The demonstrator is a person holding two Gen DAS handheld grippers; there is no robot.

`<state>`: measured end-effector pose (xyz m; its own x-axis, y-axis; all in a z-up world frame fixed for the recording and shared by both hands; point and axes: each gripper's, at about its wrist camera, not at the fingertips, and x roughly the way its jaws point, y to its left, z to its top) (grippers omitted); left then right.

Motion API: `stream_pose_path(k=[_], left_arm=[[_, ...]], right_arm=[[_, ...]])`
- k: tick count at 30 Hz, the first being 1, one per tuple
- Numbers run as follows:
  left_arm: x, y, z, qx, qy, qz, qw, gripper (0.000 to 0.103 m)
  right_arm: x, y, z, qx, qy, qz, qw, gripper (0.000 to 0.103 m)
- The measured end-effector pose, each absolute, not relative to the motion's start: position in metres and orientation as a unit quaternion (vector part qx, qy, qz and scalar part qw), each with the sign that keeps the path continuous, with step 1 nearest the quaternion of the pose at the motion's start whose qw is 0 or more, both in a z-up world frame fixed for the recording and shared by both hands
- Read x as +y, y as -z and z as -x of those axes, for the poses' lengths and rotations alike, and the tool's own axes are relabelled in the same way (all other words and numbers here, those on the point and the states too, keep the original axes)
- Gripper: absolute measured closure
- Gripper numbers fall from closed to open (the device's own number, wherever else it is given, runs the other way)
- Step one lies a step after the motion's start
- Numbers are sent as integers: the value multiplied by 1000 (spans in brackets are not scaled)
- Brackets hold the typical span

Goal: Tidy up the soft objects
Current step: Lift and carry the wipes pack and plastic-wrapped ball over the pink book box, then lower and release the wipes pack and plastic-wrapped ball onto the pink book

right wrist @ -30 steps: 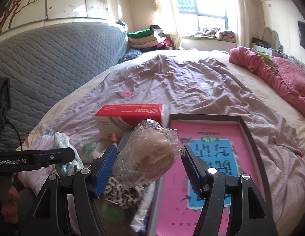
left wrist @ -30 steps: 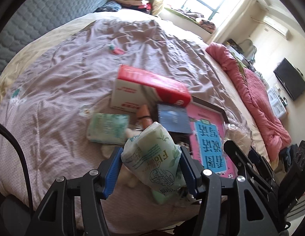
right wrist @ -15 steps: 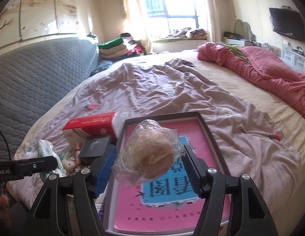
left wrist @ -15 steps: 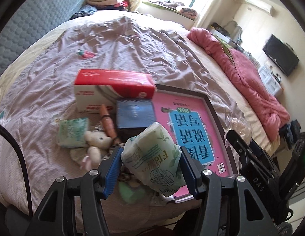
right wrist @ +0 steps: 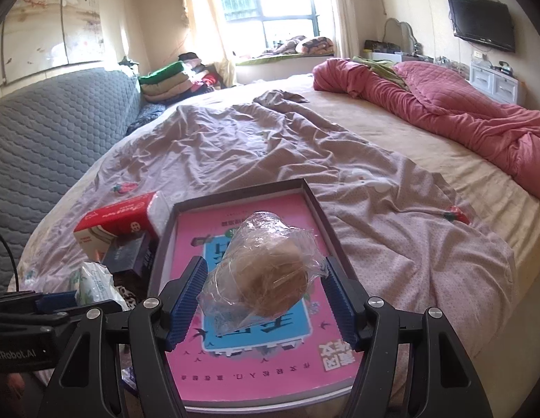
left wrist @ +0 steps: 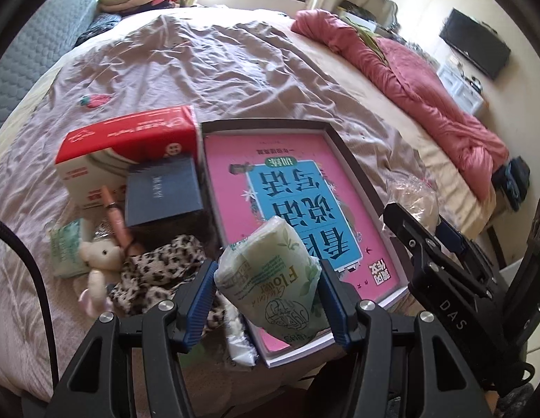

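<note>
— Soft objects: where are they held?

— 2 are carried. A green tissue pack [left wrist: 273,278] is pinched between the blue pads of the left gripper [left wrist: 268,299], and a bagged bun [right wrist: 266,275] is squeezed in the right gripper [right wrist: 266,299]. Both are held above the pink book in its tray [right wrist: 256,376].

— Why so lightly pinched?

— Crushing is probably avoided that way; the bag is only dented.

— And the rest?

— A leopard-print cloth [left wrist: 162,264], a plush toy [left wrist: 99,254] and another green pack [left wrist: 66,250] are left beside the red box [left wrist: 130,139] on the bed sheet [left wrist: 217,55], apparently unsorted.
</note>
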<state>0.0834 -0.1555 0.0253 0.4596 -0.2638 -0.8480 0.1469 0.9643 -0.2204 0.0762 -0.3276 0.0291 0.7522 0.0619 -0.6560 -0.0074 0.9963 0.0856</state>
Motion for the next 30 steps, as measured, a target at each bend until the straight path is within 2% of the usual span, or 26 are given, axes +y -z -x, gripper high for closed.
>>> stream_pose_path(k=[19,30], left_arm=[[-196,19,-96,563,129,-27,816,45],[-208,37,-102,581,132,-45,802,45]], right_arm=[[-352,19,-95,460,17,-52,886,34],[-360,32,-99,485,24,-64,872,33]])
